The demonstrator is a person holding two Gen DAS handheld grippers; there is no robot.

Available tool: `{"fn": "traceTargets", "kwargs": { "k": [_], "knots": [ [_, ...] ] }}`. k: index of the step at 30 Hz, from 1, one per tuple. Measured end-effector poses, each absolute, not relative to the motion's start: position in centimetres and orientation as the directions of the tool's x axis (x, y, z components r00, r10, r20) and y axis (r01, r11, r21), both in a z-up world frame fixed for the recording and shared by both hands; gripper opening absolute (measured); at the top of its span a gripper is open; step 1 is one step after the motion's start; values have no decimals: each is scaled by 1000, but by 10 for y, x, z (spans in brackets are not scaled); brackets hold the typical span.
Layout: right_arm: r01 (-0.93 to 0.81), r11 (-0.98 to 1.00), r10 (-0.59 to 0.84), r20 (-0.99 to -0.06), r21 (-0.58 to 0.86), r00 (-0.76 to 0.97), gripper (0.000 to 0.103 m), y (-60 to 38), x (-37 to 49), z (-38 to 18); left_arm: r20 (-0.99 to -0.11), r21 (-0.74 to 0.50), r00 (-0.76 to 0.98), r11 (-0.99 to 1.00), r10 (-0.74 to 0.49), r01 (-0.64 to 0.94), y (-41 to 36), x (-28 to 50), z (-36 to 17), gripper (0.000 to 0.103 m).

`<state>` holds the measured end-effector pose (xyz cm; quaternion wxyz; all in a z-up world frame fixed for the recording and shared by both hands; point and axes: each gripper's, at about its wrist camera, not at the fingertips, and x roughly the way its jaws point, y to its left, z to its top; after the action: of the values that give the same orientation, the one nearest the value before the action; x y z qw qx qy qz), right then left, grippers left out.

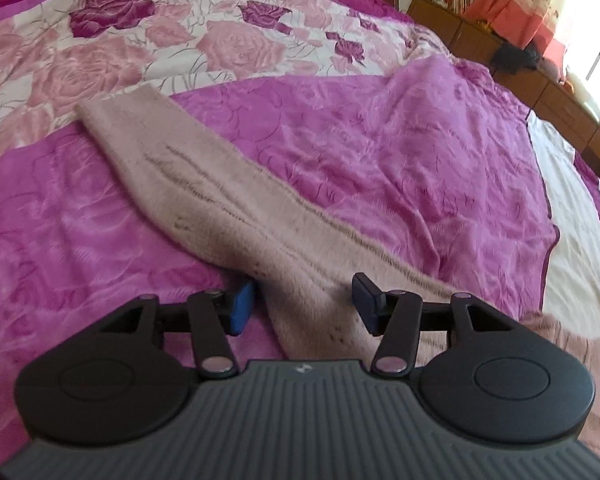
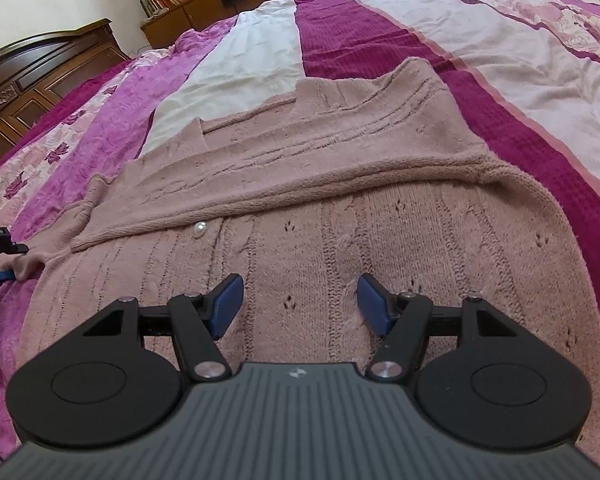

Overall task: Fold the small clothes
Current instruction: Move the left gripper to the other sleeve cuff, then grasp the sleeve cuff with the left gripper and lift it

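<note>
Your left gripper (image 1: 304, 304) straddles the sleeve (image 1: 204, 184), fingers wide and gripping nothing, ready to fold it in; your right gripper (image 2: 300, 304) hovers equally open over the cardigan (image 2: 340, 208) on the bed (image 2: 500, 92).

Left wrist view: mounted just behind the left gripper (image 1: 304, 304), looking forward and down along its parted jaws, close above the bed (image 1: 420, 140). Faces along a sleeve (image 1: 204, 184) of the pink cardigan stretched away toward upper left, with a wooden cabinet (image 1: 472, 36) and curtain (image 1: 540, 0) far off at upper right.

Right wrist view: set likewise behind the right gripper (image 2: 300, 304), hovering low over the cardigan (image 2: 340, 208) body, facing across the bed toward the headboard (image 2: 48, 68) at left and the same cabinet at top.

Shared by both: the cardigan, the bedspread, the cabinet with books. Left gripper also seen at the far left edge of the right view.
</note>
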<state>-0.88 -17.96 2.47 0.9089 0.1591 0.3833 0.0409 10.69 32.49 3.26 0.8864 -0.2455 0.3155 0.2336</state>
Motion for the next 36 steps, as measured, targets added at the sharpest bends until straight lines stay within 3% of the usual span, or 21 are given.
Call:
{"fn": "traceTargets", "kwargs": {
  "k": [4, 6, 7, 9, 19, 28, 36],
  "knots": [
    [51, 944, 196, -681, 325, 706, 71, -180, -9, 24, -656, -269, 701, 781, 280, -563, 326, 115, 31, 52],
    [53, 945, 194, -683, 322, 705, 71, -180, -8, 24, -646, -243, 705, 797, 292, -552, 323, 117, 31, 34],
    [54, 945, 192, -683, 321, 704, 71, -179, -8, 24, -643, -232, 708, 807, 292, -543, 322, 117, 32, 18],
    [55, 945, 192, -684, 321, 704, 71, -179, -7, 24, -635, -238, 718, 813, 284, -532, 323, 114, 33, 14],
    [59, 937, 201, -671, 344, 714, 71, -182, -8, 29, -490, -227, 817, 860, 304, -456, 310, 86, 89, 13],
    [53, 927, 219, -651, 371, 726, 71, -186, -16, 34, -354, -243, 911, 920, 211, -308, 265, 75, 149, 12],
    [58, 916, 227, -631, 397, 742, 71, -195, -22, 39, -291, -241, 948, 949, 129, -203, 220, 76, 174, 12]
  ]
}}
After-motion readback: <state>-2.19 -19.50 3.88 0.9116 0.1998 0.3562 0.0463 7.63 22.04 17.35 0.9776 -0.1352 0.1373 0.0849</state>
